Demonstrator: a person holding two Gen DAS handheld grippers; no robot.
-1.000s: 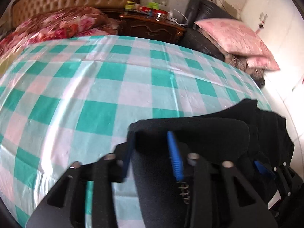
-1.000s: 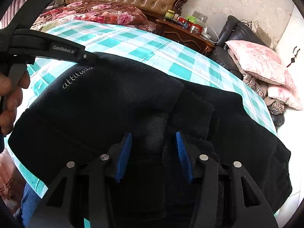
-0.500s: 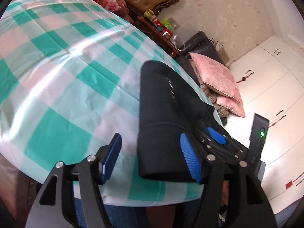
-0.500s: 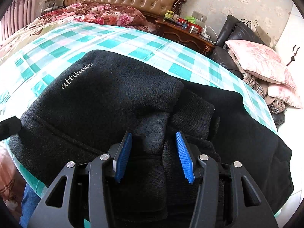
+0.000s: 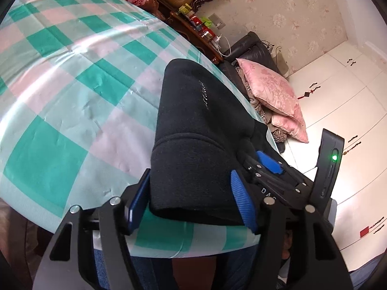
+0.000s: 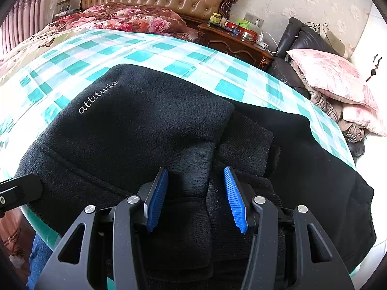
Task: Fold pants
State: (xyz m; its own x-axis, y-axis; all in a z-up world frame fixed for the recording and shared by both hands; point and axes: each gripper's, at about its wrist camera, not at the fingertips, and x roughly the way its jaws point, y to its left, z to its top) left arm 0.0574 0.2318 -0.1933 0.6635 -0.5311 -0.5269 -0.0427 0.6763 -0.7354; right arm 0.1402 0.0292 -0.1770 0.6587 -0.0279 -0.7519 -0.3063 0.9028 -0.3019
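With the black pants (image 6: 150, 130) lying folded on the checked cloth (image 5: 72, 77) straight ahead of both tools, the left gripper (image 5: 191, 198), closing around the near edge, should bite deep while the right gripper (image 6: 196, 198), jaws apart, pins the bunched middle.

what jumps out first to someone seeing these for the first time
Black pants lie bunched on the green checked cloth, white "attitude" lettering near their left edge. Blue pads of the right gripper straddle a fold. A pink pillow sits on the right.
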